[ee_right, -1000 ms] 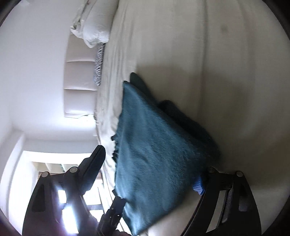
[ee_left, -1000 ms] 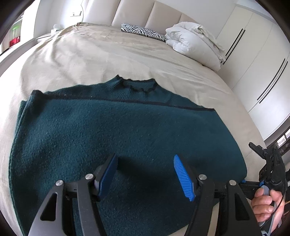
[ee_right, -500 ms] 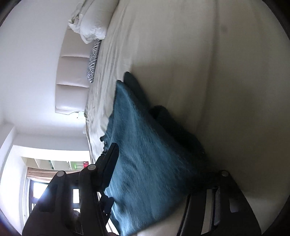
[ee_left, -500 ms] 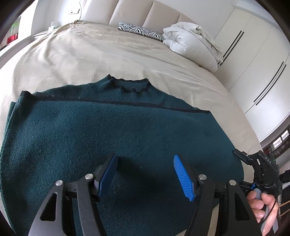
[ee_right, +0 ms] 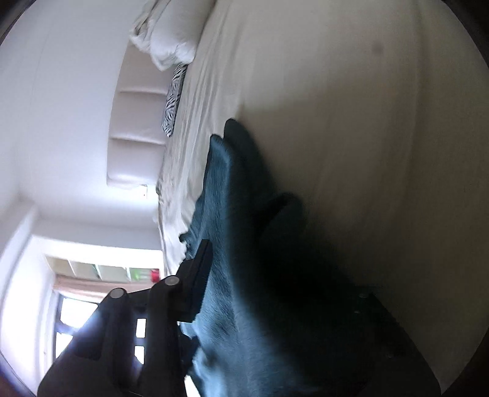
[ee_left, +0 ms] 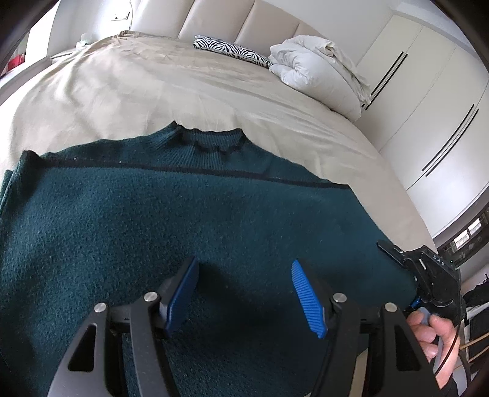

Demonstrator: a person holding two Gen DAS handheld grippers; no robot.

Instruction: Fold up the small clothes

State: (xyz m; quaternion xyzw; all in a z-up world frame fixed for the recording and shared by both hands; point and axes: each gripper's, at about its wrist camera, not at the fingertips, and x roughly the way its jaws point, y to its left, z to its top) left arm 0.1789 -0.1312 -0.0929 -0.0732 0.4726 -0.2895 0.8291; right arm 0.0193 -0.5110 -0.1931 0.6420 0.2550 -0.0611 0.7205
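Sweater [ee_left: 214,220] beneath left hand-held gripper [ee_left: 244,293]

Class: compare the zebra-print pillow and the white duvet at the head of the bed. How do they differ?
The zebra-print pillow is striped black and white; the white duvet is plain. The pillow lies flat and thin; the duvet is bundled, bulkier, and taller. Both rest on the beige bedspread by the headboard.

A dark teal sweater [ee_left: 189,220] edged with black trim is seen on a beige bedspread [ee_left: 128,91]. A black-and-white zebra-striped pillow [ee_left: 232,50] and a white duvet [ee_left: 318,73] are seen far off. Blue ribbed pads [ee_left: 307,297] are borne by black gripper fingers.
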